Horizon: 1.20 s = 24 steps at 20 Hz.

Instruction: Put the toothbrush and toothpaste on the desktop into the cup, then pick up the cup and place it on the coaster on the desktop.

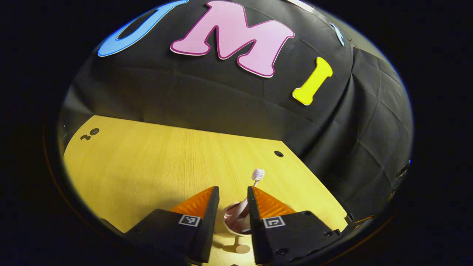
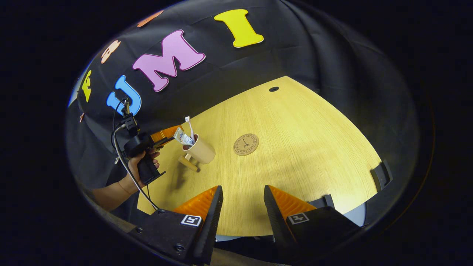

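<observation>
Loading done, cup waiting to be carried.

Sitting in the cup (image 2: 200,150) on the tabletop (image 2: 295,155): toothbrush (image 2: 190,127) and toothpaste (image 2: 182,136); coaster (image 2: 246,144) lying bare nearby. Left gripper (image 1: 232,212) straddling the cup, jaws apart, contact hard to judge; right gripper (image 2: 242,207) hovering, jaws apart, holding nothing.

wall (image 1: 207,103): black cloth, creased | desk (image 2: 295,147): light wood, round holes near its edge | light: warm, overhead
</observation>
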Motion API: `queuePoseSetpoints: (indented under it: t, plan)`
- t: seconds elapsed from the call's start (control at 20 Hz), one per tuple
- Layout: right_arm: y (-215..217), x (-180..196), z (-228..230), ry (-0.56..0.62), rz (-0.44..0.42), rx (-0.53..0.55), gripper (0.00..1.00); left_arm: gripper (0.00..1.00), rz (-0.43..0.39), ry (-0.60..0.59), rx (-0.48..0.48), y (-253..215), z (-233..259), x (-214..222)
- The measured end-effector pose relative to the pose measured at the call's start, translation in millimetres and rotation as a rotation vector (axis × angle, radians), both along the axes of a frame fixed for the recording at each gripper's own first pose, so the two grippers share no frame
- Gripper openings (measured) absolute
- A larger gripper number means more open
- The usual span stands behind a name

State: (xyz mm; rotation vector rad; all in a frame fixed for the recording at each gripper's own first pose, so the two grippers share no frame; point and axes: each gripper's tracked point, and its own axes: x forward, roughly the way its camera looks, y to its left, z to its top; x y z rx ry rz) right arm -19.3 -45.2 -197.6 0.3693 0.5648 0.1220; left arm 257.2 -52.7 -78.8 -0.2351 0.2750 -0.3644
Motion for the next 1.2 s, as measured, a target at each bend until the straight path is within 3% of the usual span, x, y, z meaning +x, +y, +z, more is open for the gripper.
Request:
queuePoseSetpoints:
  t: [0.05, 0.1, 0.2, 0.6, 0.95, 1.0, 1.05, 1.1, 1.2]
  plan:
    - [0.6, -0.6, 2.2, -0.007, -0.001, 0.003, 0.69, 0.6, -0.013, 0.014, 0.011, -1.2, -2.8, -5.0]
    - [0.1, -0.3, 4.4, -0.015, -0.002, 0.009, 0.69, 0.47, -0.025, 0.031, 0.027, -0.8, -4.7, -12.5]
    - [-0.4, 0.1, 8.2, -0.029, -0.003, 0.018, 0.69, 0.64, -0.041, 0.062, 0.077, 2.9, -10.2, -26.2]
    - [-8.1, -7.3, 8.9, -0.041, -0.028, 0.049, 0.69, 0.72, -0.134, 0.248, 0.25, 3.3, -54.2, -77.7]
    - [-19.8, -18.7, 6.5, -0.044, -0.079, 0.06, 0.69, 0.72, -0.147, 0.421, 0.337, -6.8, -103.3, -55.5]
    - [-22.6, -21.4, 5.5, -0.042, -0.088, 0.06, 0.69, 0.82, -0.152, 0.436, 0.336, -11.7, -107.1, -52.0]
    - [-26.6, -23.8, 4.9, -0.04, -0.1, 0.06, 0.69, 0.81, -0.159, 0.446, 0.336, -16.7, -109.6, -49.6]
    - [-30.6, -25.3, 4.0, -0.04, -0.112, 0.062, 0.69, 0.71, -0.166, 0.455, 0.34, -20.6, -111.4, -47.4]
    - [-37.8, -27.9, 3.2, -0.037, -0.138, 0.07, 0.69, 0.69, -0.172, 0.466, 0.352, -27.6, -115.8, -42.4]
